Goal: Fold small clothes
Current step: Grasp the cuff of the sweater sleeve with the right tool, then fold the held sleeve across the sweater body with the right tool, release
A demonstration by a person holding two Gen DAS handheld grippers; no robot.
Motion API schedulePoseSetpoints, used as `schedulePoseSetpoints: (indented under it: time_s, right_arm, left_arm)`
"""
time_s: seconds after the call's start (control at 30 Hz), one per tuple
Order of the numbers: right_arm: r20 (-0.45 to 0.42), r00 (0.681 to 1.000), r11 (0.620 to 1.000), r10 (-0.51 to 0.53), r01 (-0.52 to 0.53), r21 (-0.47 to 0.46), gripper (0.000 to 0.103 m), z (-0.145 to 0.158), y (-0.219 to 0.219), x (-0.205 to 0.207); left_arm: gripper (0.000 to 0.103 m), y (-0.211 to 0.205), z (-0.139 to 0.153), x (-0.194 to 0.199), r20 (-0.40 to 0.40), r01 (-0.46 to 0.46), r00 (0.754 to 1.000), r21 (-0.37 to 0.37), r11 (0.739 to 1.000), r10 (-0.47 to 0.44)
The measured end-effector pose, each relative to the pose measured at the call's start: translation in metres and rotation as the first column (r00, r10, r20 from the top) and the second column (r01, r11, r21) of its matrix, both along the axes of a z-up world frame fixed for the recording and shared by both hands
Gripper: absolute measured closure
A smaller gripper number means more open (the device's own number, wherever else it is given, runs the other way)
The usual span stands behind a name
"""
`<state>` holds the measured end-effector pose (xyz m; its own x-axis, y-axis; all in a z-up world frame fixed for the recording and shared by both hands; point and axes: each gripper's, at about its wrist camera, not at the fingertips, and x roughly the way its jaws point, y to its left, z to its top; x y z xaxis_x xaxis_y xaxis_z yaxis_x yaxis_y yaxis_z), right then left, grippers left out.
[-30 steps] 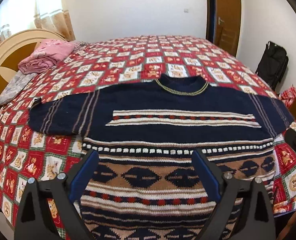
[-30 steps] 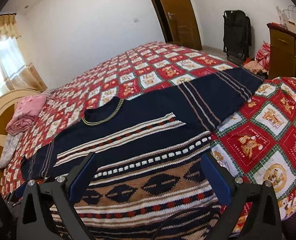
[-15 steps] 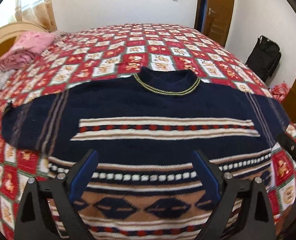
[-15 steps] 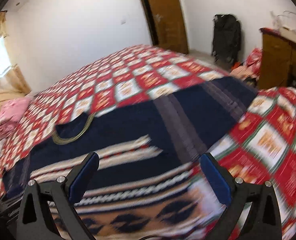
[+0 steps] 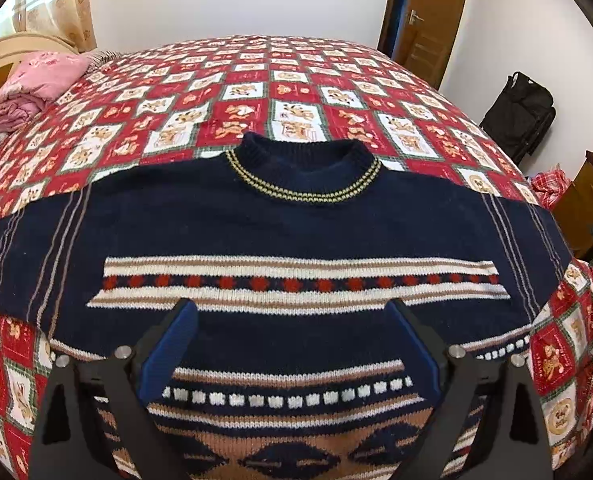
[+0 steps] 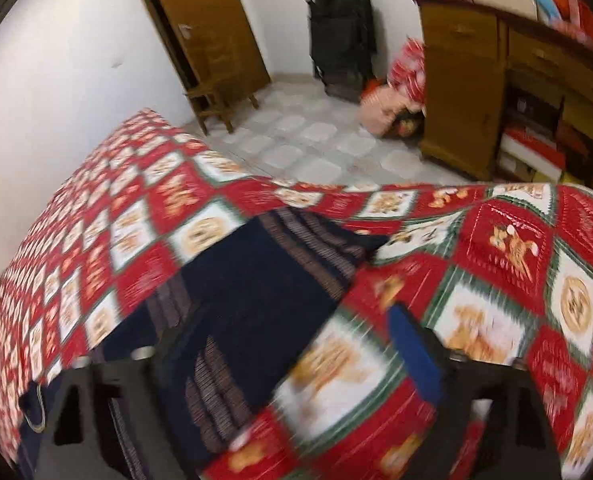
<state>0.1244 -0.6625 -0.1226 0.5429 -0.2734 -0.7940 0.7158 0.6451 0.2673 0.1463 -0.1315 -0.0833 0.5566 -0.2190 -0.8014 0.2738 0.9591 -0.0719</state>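
A navy knitted sweater (image 5: pixel 296 220) with white, tan and red bands lies flat, front up, on the red patterned bedspread (image 5: pixel 280 92); its collar points away from me. My left gripper (image 5: pixel 292 320) hovers above the sweater's chest, open, with nothing between its fingers. The right wrist view is blurred by motion. There the sweater's right sleeve (image 6: pixel 264 280) stretches towards the bed's edge. My right gripper (image 6: pixel 288 340) hangs over the sleeve and the bedspread (image 6: pixel 496 240) beside it. Its jaws are closing and the pads press on nothing.
Folded pink cloth (image 5: pixel 36 84) lies at the bed's far left by the headboard. A black bag (image 6: pixel 344 36), a wooden cabinet (image 6: pixel 468 92), a small wooden stool (image 6: pixel 216 100) and a brown door (image 5: pixel 428 20) stand on the tiled floor beyond the bed's right side.
My left gripper moved forward over the sweater, from its lower pattern towards the chest. The right gripper swung fast to the right, from the sweater's body out to the sleeve, and its jaws narrowed.
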Motion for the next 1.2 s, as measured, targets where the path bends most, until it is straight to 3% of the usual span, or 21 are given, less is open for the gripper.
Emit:
schedulePoseSetpoints:
  time_s: [0.03,0.07,0.3,0.43,0.47,0.5,0.6,0.63,0.7,0.8,0.9,0.93,1.0,1.1,1.2]
  right_arm:
    - [-0.019,1.000,1.000,0.002,-0.001,0.019,0.037,-0.006,-0.011,0.005]
    - [-0.049,0.999,1.000,0.011,-0.010,0.029,0.038,-0.013,-0.019,0.013]
    - [-0.160,0.987,0.998,-0.007,0.016,0.056,0.038,-0.044,-0.043,0.044]
    - [-0.132,0.991,0.995,-0.014,0.027,0.093,0.040,-0.053,-0.044,0.050]
    - [-0.116,0.993,0.995,-0.024,0.035,0.091,0.049,-0.053,-0.043,0.050]
    - [-0.098,0.995,0.994,-0.033,0.043,0.103,0.050,-0.056,-0.044,0.049]
    - [-0.065,0.995,0.993,-0.076,0.082,0.083,0.068,-0.054,-0.042,0.045]
    - [-0.070,0.993,0.994,-0.090,0.094,0.055,0.078,-0.051,-0.039,0.043]
    - [-0.077,0.993,0.996,-0.093,0.093,0.000,0.084,-0.045,-0.033,0.045]
    - [-0.087,0.994,0.985,-0.070,0.055,-0.163,0.087,-0.022,-0.008,0.050]
    - [-0.071,0.997,0.949,-0.024,0.001,-0.317,0.092,0.009,0.032,0.054]
    - [-0.049,0.999,0.936,0.013,-0.029,-0.352,0.103,0.022,0.050,0.055]
    - [-0.026,0.994,0.896,0.105,-0.105,-0.431,0.103,0.046,0.091,0.061]
    - [-0.002,0.951,0.815,0.308,-0.265,-0.515,0.103,0.076,0.169,0.070]
    - [0.035,0.870,0.772,0.493,-0.418,-0.478,0.103,0.086,0.236,0.078]
  left_arm:
    - [0.007,-0.001,-0.001,0.001,0.002,-0.005,1.000,0.006,1.000,0.005]
    - [0.007,-0.001,-0.002,0.002,0.000,-0.011,1.000,0.010,1.000,0.011]
    - [0.007,-0.005,-0.013,0.014,-0.045,-0.040,0.998,0.039,0.998,0.041]
    - [0.007,-0.003,-0.015,0.016,-0.039,-0.049,0.998,0.050,0.998,0.051]
    - [0.007,-0.002,-0.015,0.017,-0.037,-0.052,0.998,0.051,0.997,0.054]
    - [0.007,-0.002,-0.016,0.018,-0.038,-0.055,0.998,0.052,0.997,0.057]
    - [0.007,-0.002,-0.017,0.020,-0.046,-0.053,0.997,0.054,0.997,0.055]
    - [0.007,-0.002,-0.017,0.020,-0.046,-0.051,0.998,0.055,0.997,0.053]
    - [0.007,-0.001,-0.016,0.020,-0.043,-0.049,0.998,0.055,0.997,0.052]
    - [0.007,0.003,-0.014,0.017,-0.036,-0.051,0.998,0.044,0.998,0.052]
    - [0.007,0.007,-0.010,0.016,-0.029,-0.054,0.998,0.032,0.998,0.055]
    - [0.007,0.009,-0.009,0.015,-0.024,-0.056,0.998,0.025,0.998,0.057]
    - [0.007,0.013,-0.006,0.013,-0.015,-0.059,0.998,0.014,0.998,0.059]
    - [0.007,0.018,-0.002,0.010,-0.001,-0.065,0.998,0.001,0.998,0.065]
    - [0.007,0.025,0.001,0.006,0.001,-0.074,0.997,-0.020,0.997,0.074]
